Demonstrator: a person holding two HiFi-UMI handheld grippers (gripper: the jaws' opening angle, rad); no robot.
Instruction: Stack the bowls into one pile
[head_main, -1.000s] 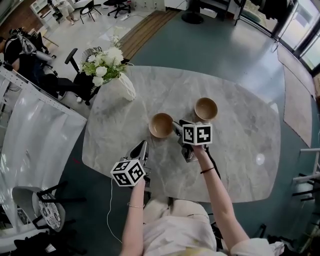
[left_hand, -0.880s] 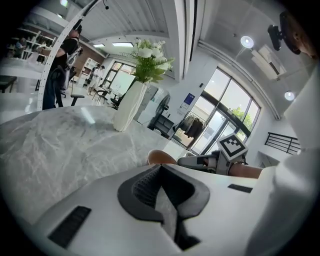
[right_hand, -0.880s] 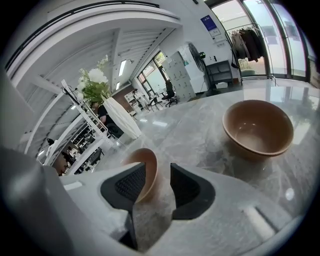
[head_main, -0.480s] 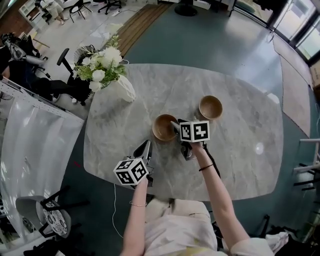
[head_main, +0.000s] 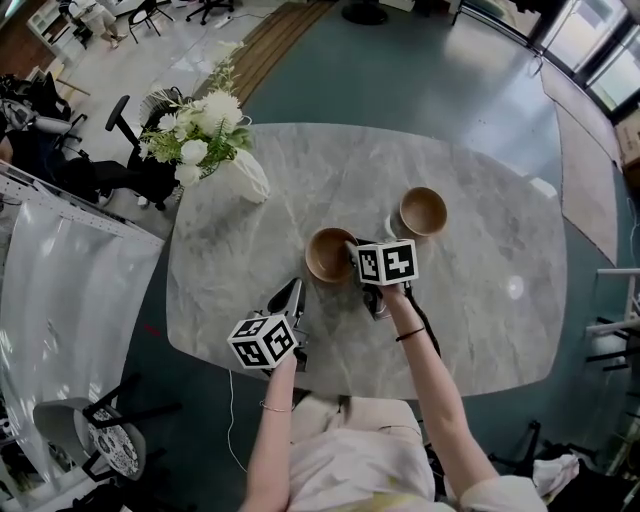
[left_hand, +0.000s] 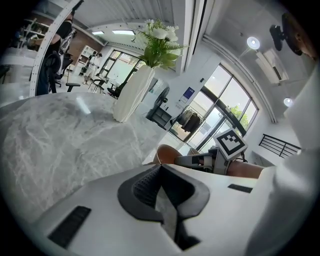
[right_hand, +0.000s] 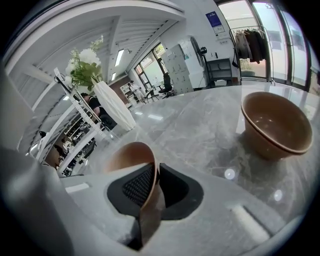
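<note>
- The nearer bowl (head_main: 326, 254), brown and empty, lies near the middle of the marble table (head_main: 470, 300), mouth up.
- Its rim on the person's side stands between the pads of the right gripper (right_hand: 154, 179), and the wall runs down into the slot between them.
- The right gripper's jaws have just been closing. They now pinch that rim, one pad inside the bowl and one outside.
- Whether the bowl's base rests on the marble or is clear of it cannot be told.
- The second bowl (head_main: 424, 211), of the same brown, stands upright on the table, farther from the person and to the right. It is near the first bowl but apart from it, and nothing touches it.
- The right gripper's marker cube sits between the two bowls in the head view, with the person's right forearm behind it and a dark band on the wrist.
- The left gripper (left_hand: 160, 169) hovers over the near-left part of the table, well short of the nearer bowl. Its jaws are pressed together with nothing between them.
- A white vase (head_main: 243, 177) of white flowers and greenery stands at the table's far-left edge, well apart from both bowls.
</note>
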